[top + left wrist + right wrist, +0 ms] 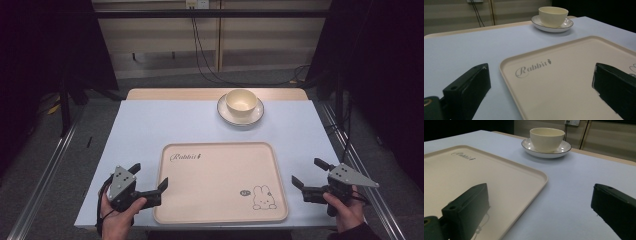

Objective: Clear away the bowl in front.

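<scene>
Tray lies flat on the table between the two grippers, its left rim passing between the wide-spread jaws of the left gripper and its right rim just off the inner jaw of the right gripper, also spread wide and holding nothing. The bowl on its saucer sits well beyond both fingertips. Risk, as I judge it: an uneven grab on the shallow rim could let the tray slip or tilt
</scene>
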